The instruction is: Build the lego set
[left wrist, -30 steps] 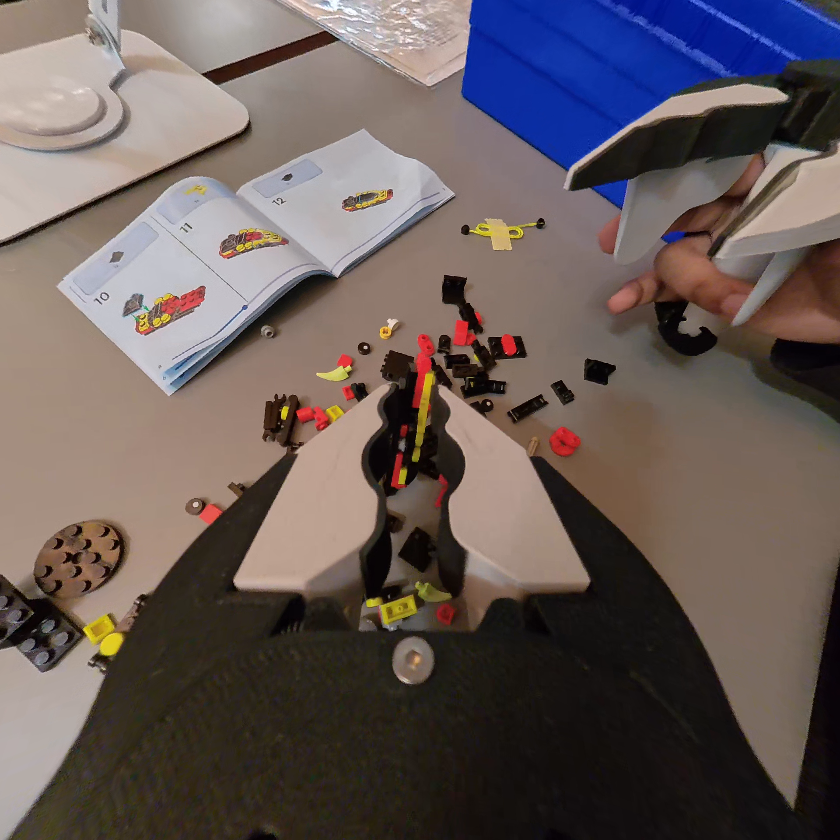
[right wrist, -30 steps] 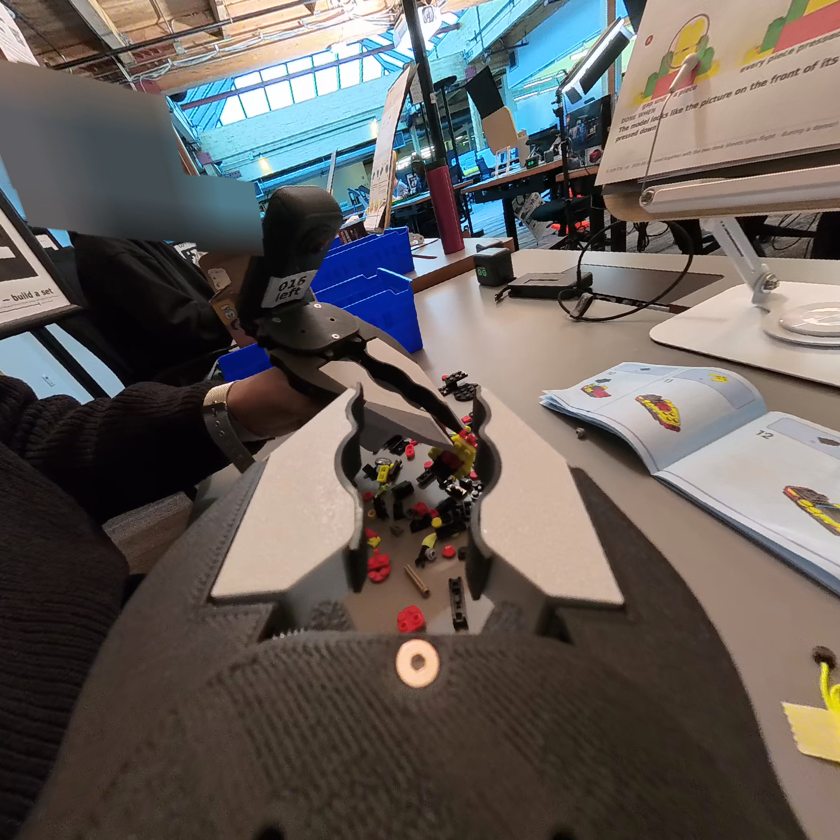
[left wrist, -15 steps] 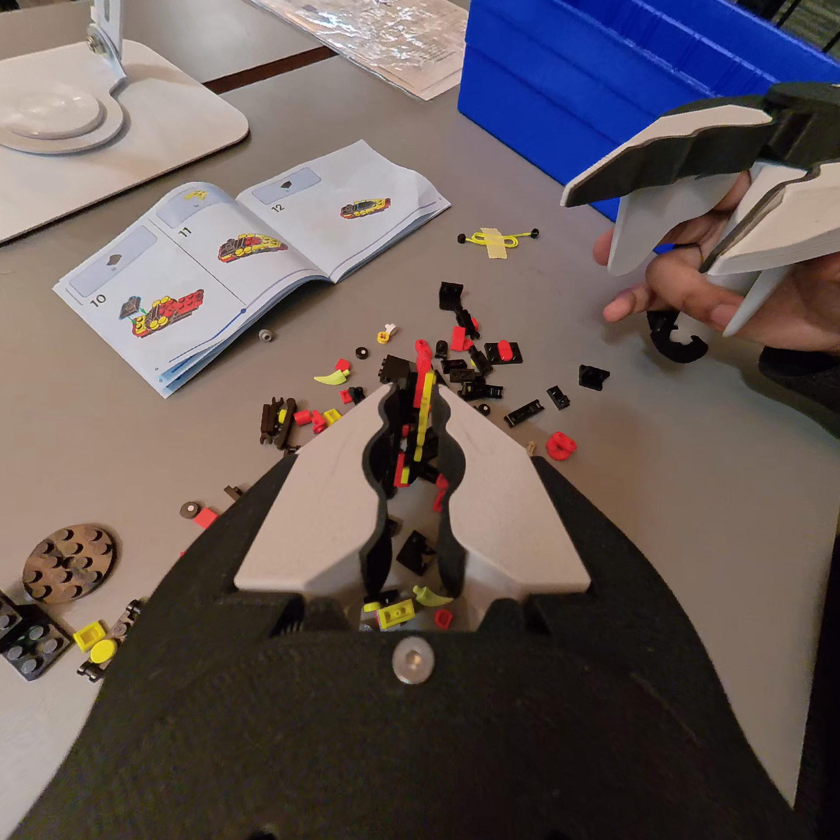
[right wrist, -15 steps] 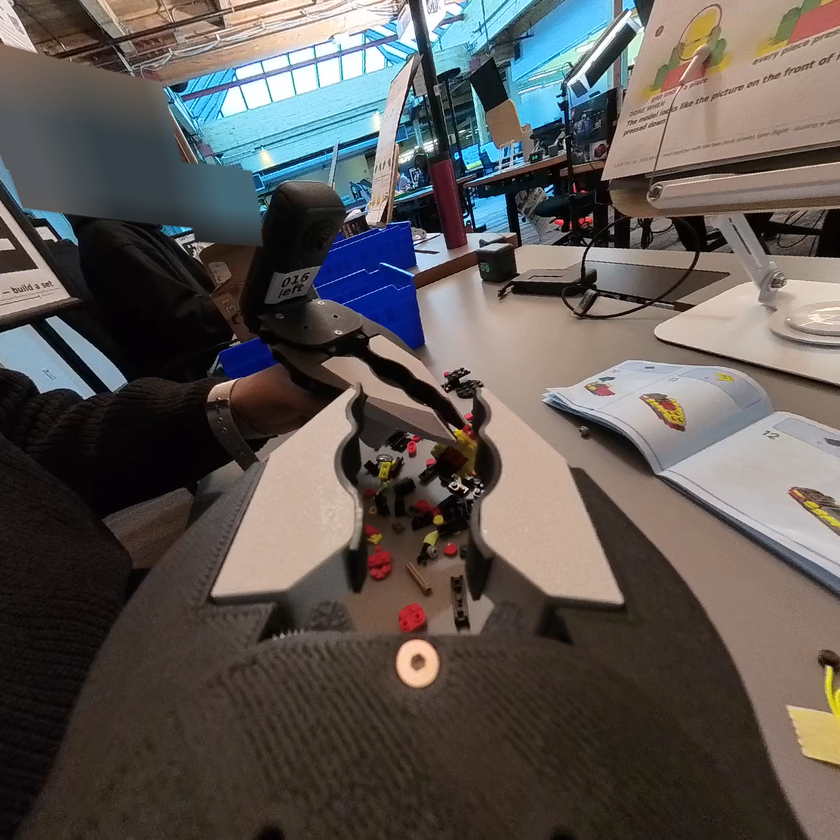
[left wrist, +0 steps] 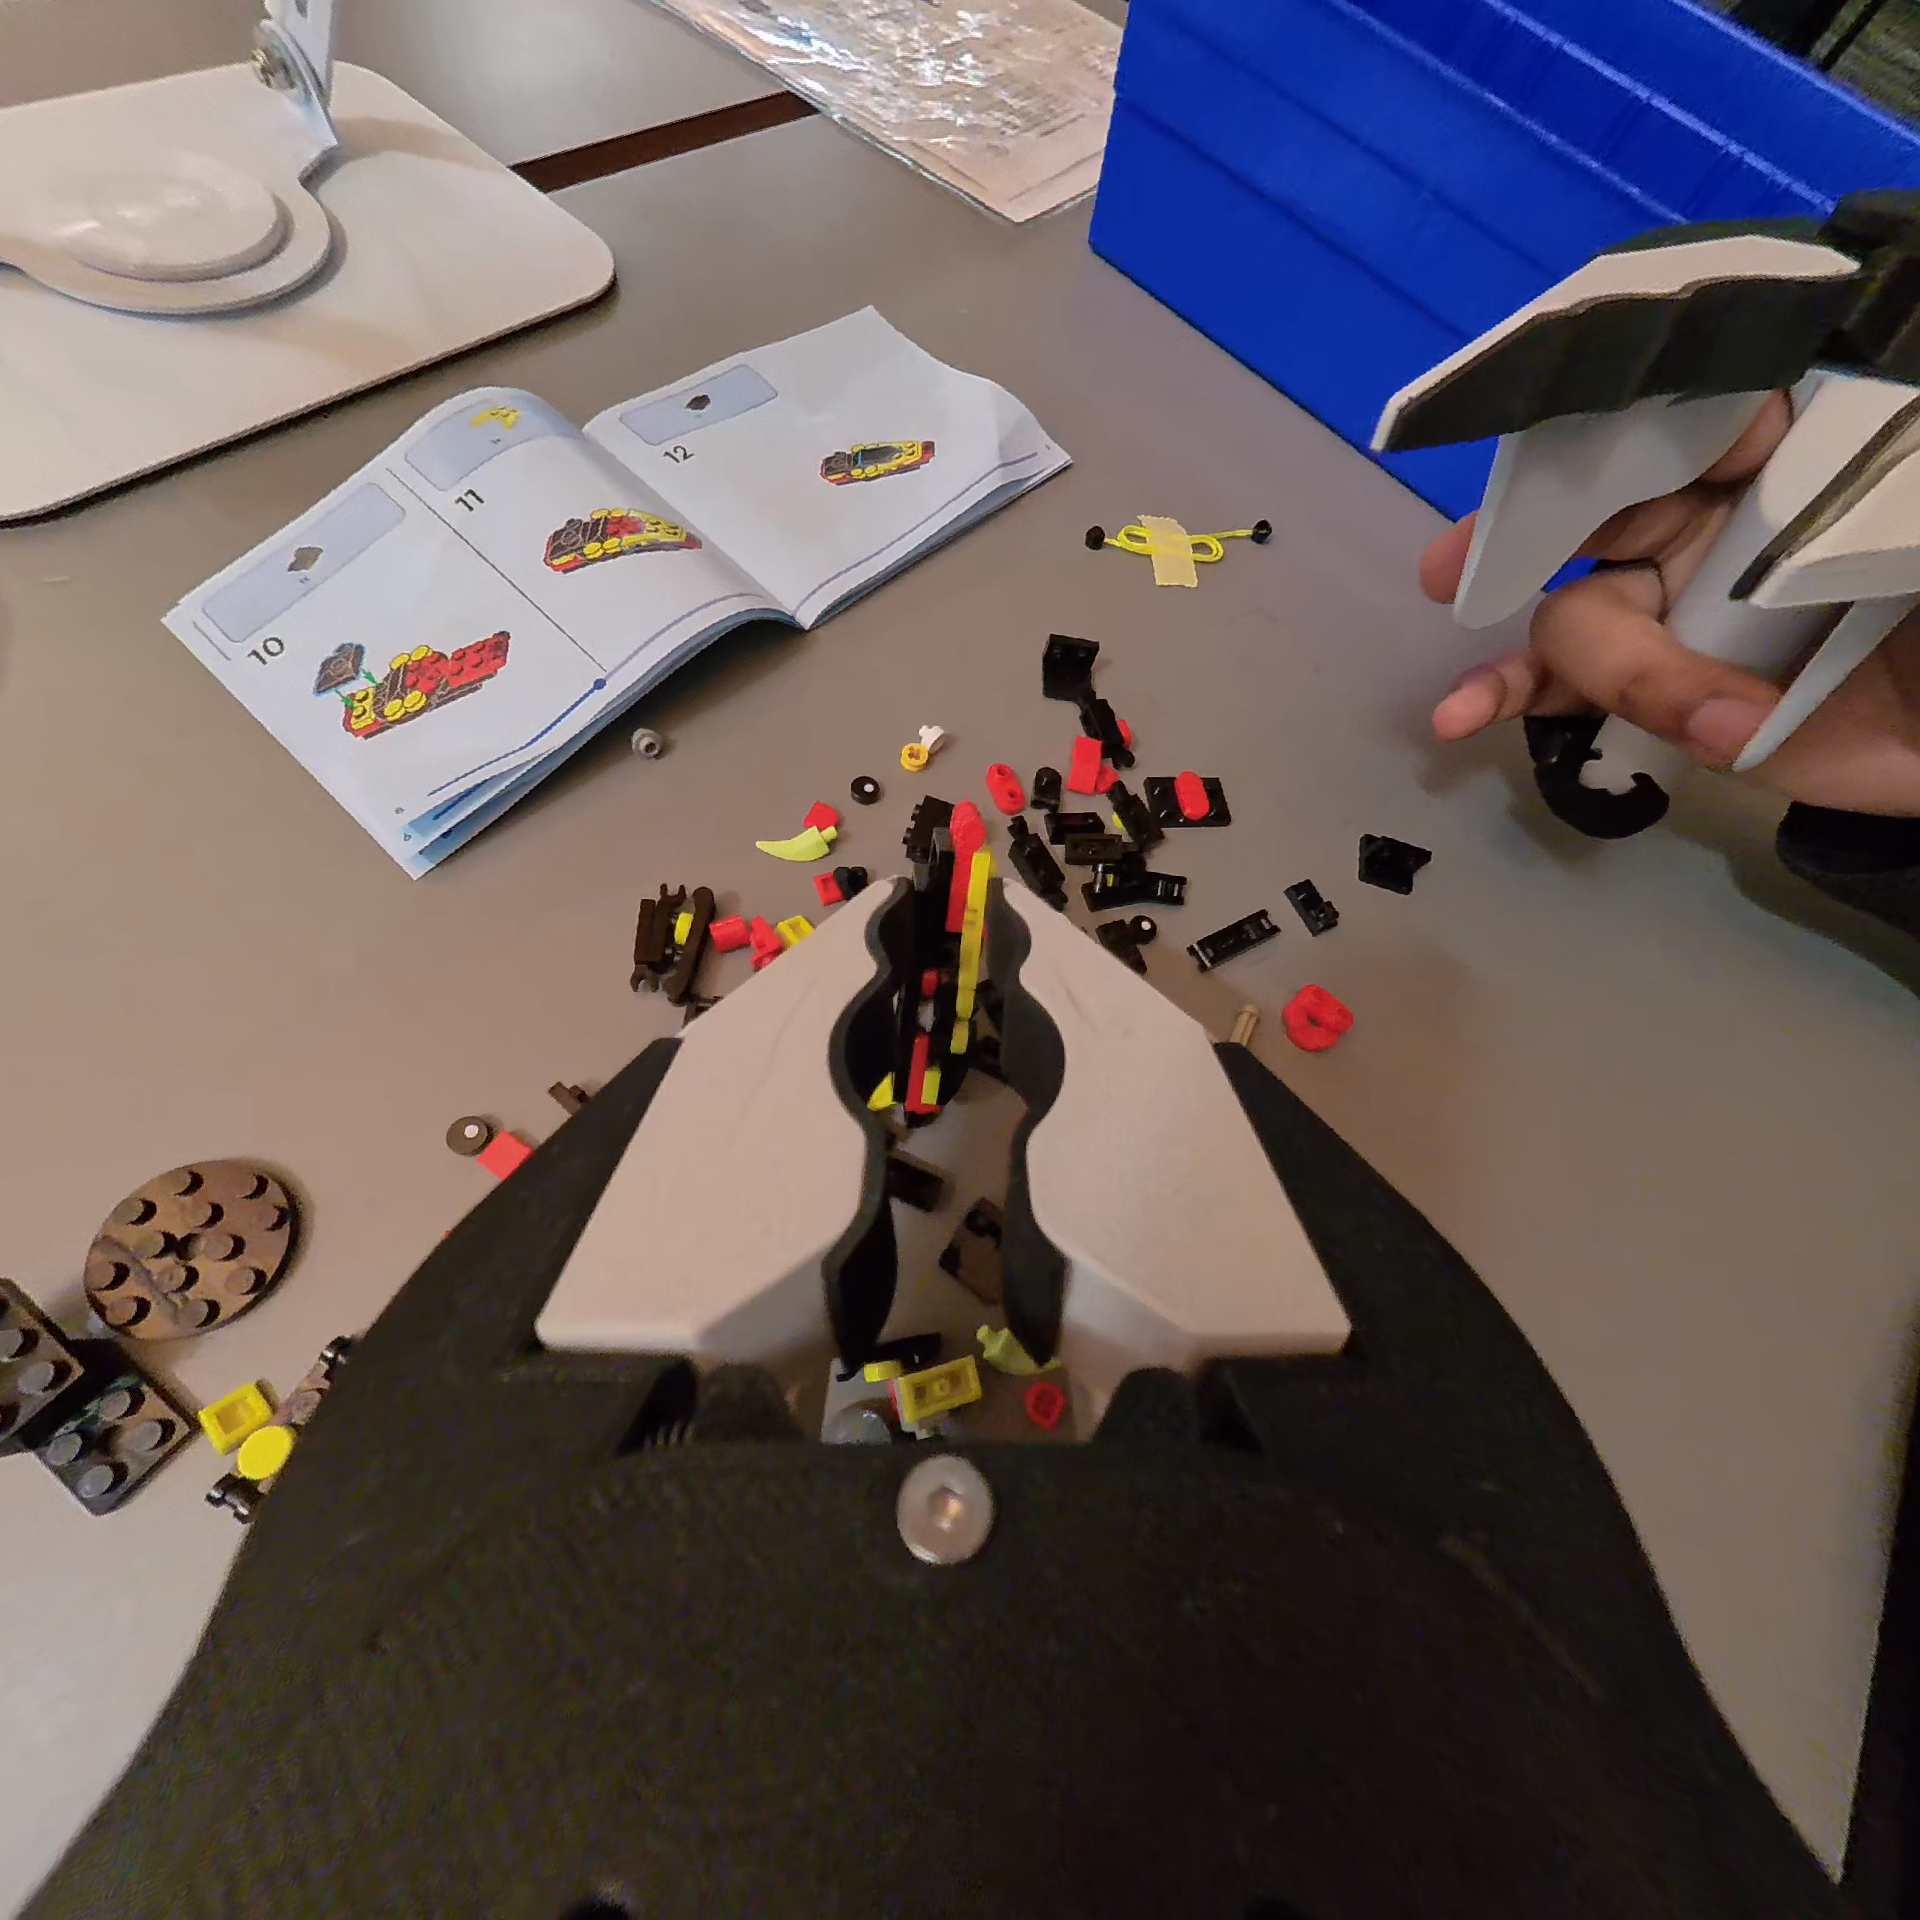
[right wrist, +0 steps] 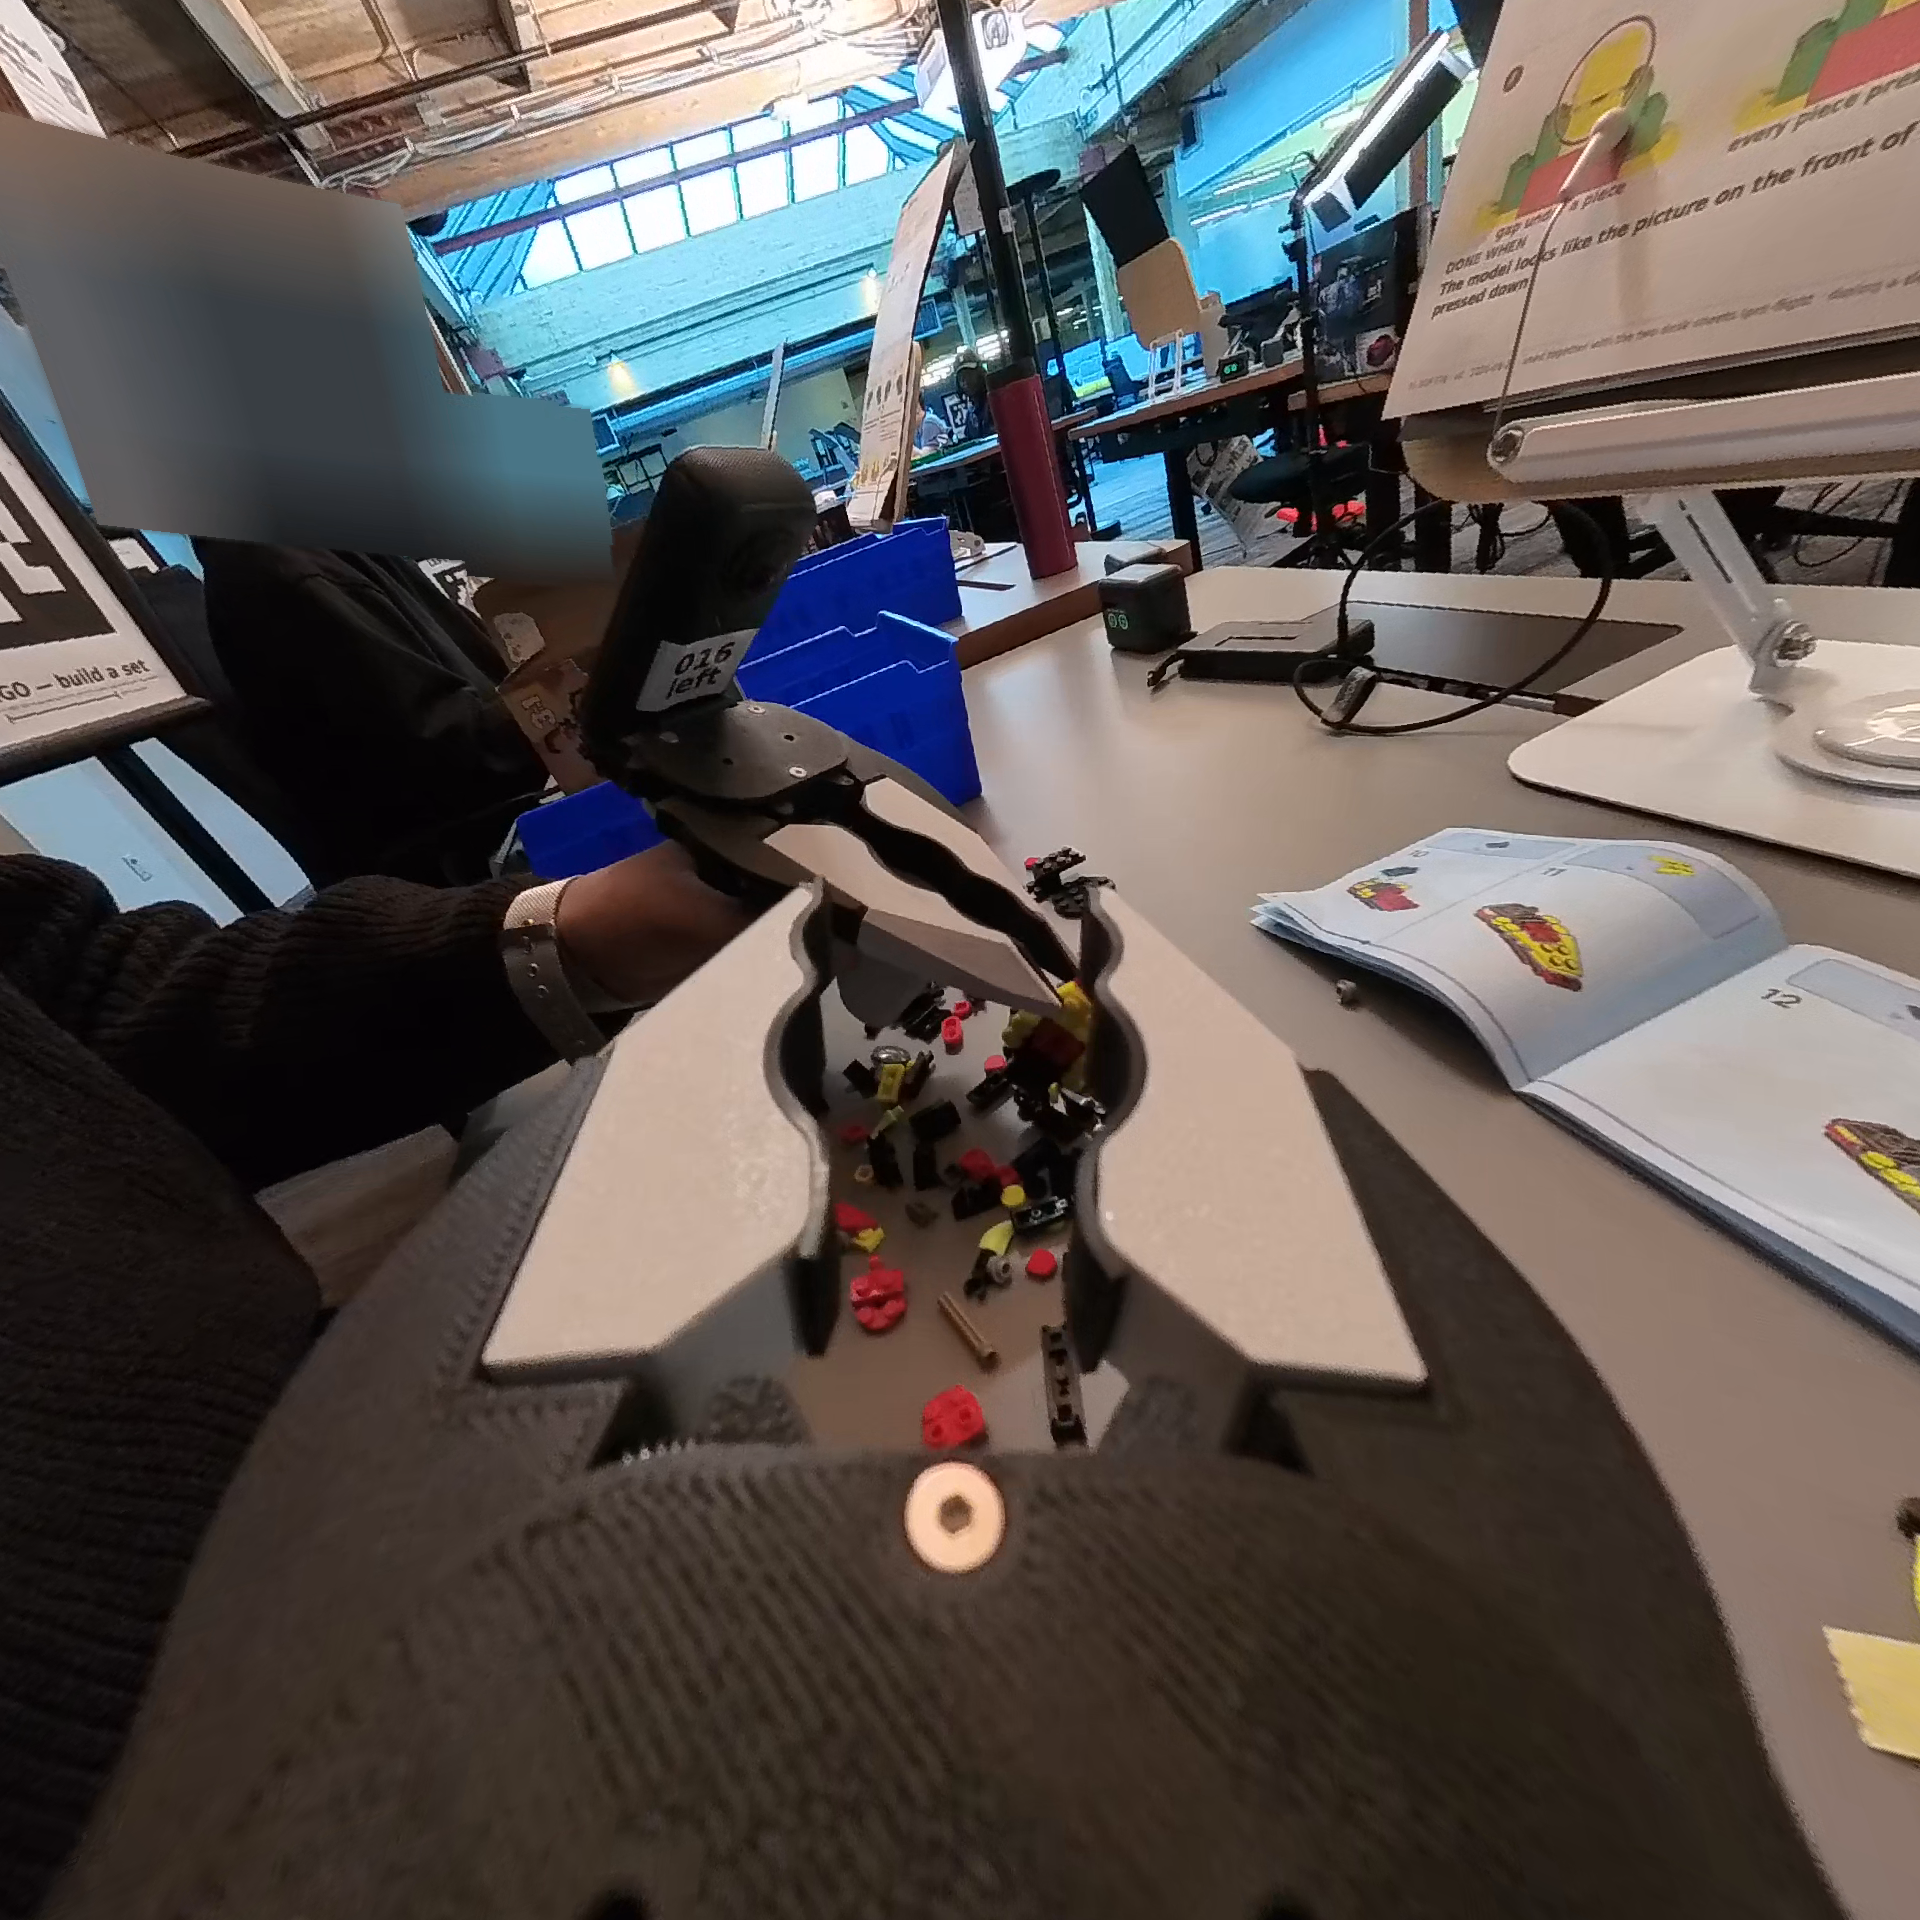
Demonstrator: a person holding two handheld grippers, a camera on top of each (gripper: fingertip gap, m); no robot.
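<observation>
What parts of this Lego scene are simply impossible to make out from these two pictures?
- Half-built model, left wrist view: the left tool covers both its sides.
- Black curved piece, left wrist view: partly behind the hand.
- Right tool, right wrist view: its tips overlap the left tool, so its gap is unclear.
- Booklet, right wrist view: cut off by the right edge.

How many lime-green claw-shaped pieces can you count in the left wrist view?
2. One claw lies on the table between the booklet and the left gripper; the other shows low between that gripper's fingers. Others may be hidden beneath it.
</observation>
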